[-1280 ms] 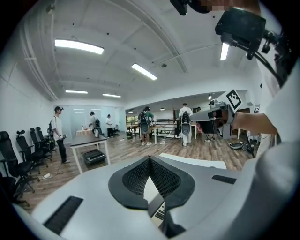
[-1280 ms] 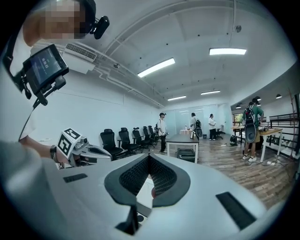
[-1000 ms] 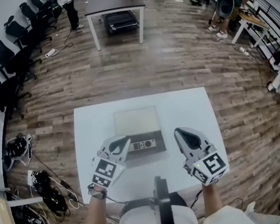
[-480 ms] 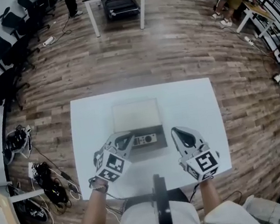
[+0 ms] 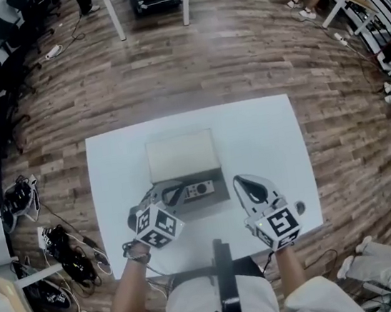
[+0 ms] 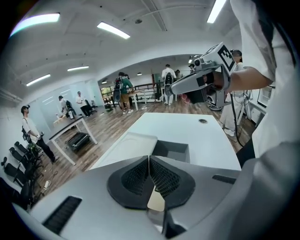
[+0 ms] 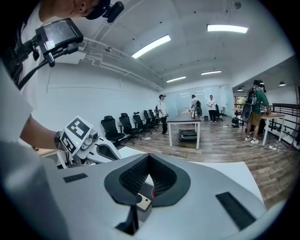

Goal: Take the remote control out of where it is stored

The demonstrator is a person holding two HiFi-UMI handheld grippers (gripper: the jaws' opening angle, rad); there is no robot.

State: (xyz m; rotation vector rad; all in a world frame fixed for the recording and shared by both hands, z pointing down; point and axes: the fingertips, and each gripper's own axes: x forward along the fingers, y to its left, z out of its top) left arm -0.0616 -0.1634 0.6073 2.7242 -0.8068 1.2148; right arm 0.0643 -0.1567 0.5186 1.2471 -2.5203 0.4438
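Square markers point(image 5: 155, 224) top the closed left claw point(image 5: 177, 188) and right claw point(image 5: 241, 180).

In the head view, the left end of the remote control point(image 5: 200, 188) is covered by the left gripper point(image 5: 173, 189), and its buttons are too small to be told apart. In the left gripper view, the lower part of the box point(image 6: 171, 151) is hidden behind the gripper's own body, so the remote control cannot be made out there. The near edge of the counter point(image 5: 266, 142) is partly covered by both forearms.
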